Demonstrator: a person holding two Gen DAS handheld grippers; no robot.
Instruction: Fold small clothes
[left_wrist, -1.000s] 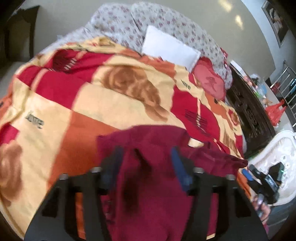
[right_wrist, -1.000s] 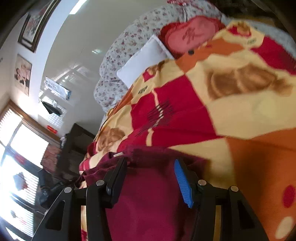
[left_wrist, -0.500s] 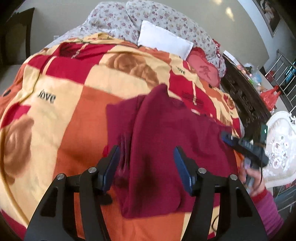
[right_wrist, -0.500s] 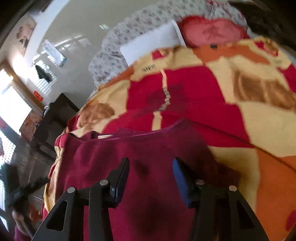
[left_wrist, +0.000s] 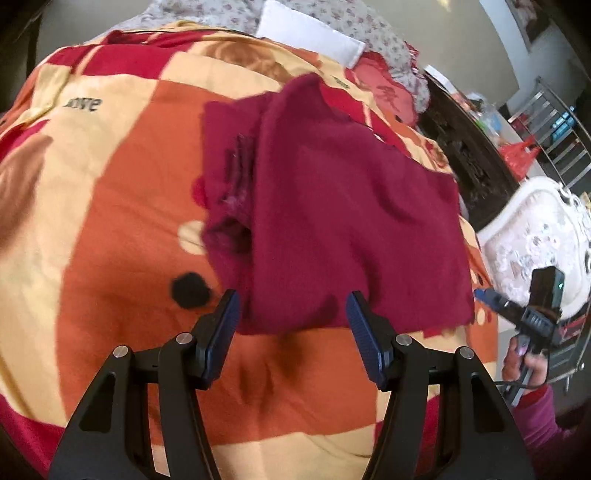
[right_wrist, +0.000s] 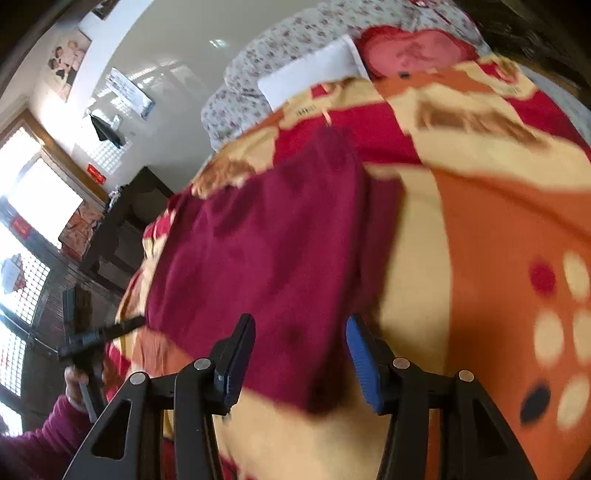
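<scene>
A dark red knit garment lies folded on the patterned blanket, with a narrower layer sticking out along its left side. My left gripper is open and empty, just above the garment's near edge. In the right wrist view the same garment lies flat, and my right gripper is open and empty over its near edge. The other hand-held gripper shows at the far right of the left wrist view and at the left of the right wrist view.
The orange, red and cream blanket covers a bed. A white pillow and a red cushion lie at its head. Dark wooden furniture and a white ornate chair stand beside the bed.
Both grippers have pulled back from over the garment toward its near edge. The garment, bunched under the fingers a second ago, now lies flat and folded on the blanket.
</scene>
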